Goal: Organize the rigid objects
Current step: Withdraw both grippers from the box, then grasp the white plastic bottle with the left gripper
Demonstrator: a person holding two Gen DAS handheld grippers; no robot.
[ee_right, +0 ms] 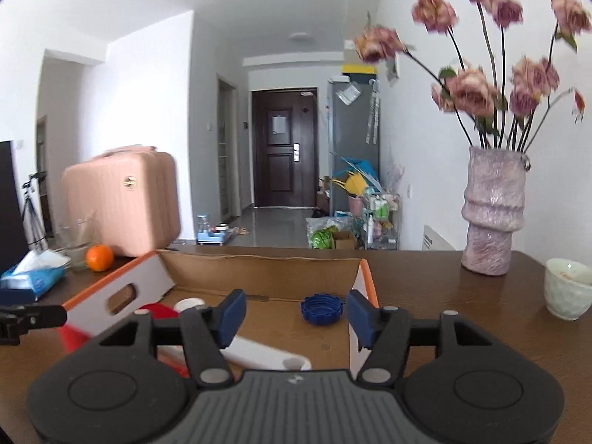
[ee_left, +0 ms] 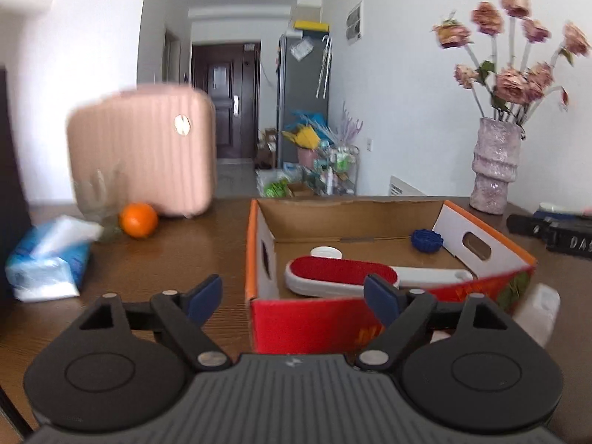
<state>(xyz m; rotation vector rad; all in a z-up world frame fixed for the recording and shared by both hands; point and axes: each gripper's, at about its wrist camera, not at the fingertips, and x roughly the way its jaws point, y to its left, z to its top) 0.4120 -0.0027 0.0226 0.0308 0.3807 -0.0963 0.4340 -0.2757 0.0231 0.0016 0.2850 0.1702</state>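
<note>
An open cardboard box (ee_left: 370,214) with red and orange outer walls sits on the brown table. It holds a red and white lint brush (ee_left: 340,275), a blue bottle cap (ee_left: 426,240) and a white lid (ee_left: 325,252). My left gripper (ee_left: 292,296) is open and empty, just in front of the box's near left corner. My right gripper (ee_right: 294,316) is open and empty, above the box's near right part. The box (ee_right: 259,270), blue cap (ee_right: 320,309), white lid (ee_right: 189,304) and brush handle (ee_right: 266,355) show there too.
A pink case (ee_left: 144,148), an orange (ee_left: 138,219), a glass (ee_left: 98,199) and a tissue pack (ee_left: 44,259) stand left of the box. A vase of flowers (ee_right: 492,214) and a pale cup (ee_right: 568,288) stand right. Dark blocks (ee_left: 555,231) and a white object (ee_left: 540,314) lie at the right.
</note>
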